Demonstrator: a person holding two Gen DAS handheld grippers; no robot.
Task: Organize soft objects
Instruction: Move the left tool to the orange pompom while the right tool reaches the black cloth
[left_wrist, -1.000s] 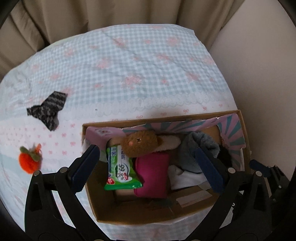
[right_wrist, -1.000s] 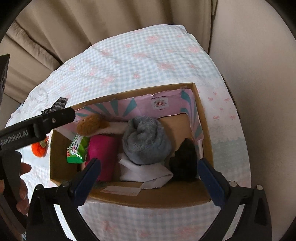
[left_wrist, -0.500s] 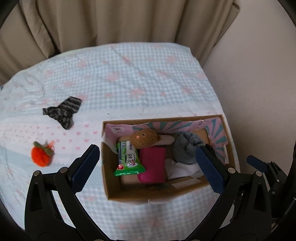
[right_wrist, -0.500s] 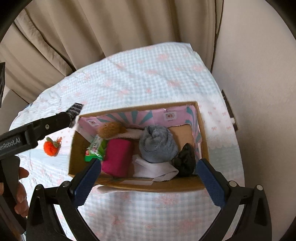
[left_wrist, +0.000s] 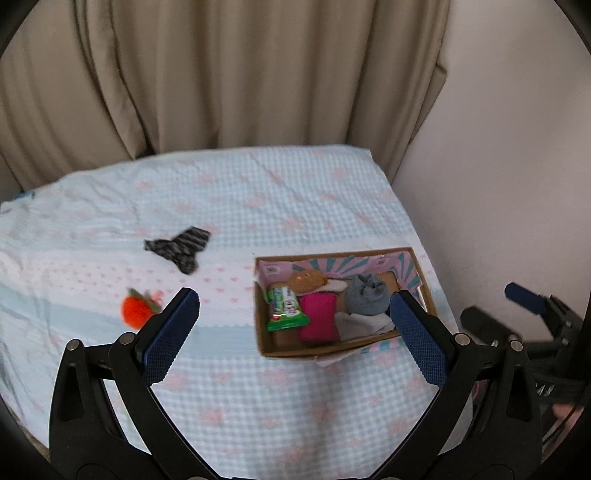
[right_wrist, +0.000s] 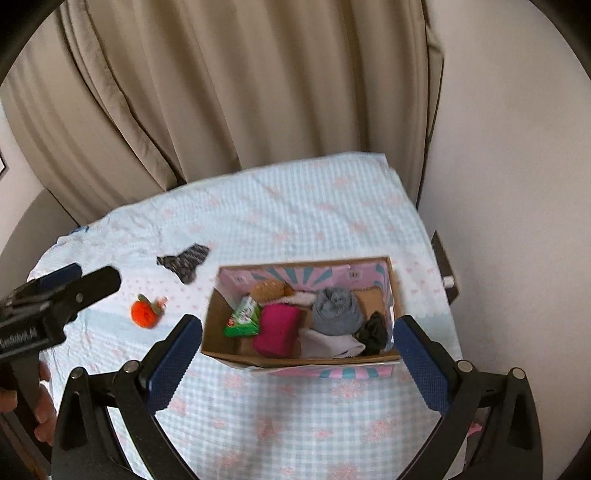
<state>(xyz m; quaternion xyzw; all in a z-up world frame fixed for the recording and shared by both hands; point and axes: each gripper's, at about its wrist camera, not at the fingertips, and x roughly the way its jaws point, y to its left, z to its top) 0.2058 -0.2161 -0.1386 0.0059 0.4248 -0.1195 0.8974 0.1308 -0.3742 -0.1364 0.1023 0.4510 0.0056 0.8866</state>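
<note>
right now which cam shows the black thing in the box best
The right wrist view: the black item lies in plain sight at the box's right end. In the left wrist view that corner sits behind the left gripper's right finger, hiding it.

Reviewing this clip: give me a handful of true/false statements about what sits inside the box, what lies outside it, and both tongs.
1. The orange plush toy lies inside the cardboard box. False: it lies on the bedspread, left of the box.
2. The pink cloth is in the box. True.
3. The left tongs grip the striped sock. False: they are open and empty.
4. The right tongs are open. True.
5. The grey rolled sock lies on the bedspread. False: it is in the box.
</note>
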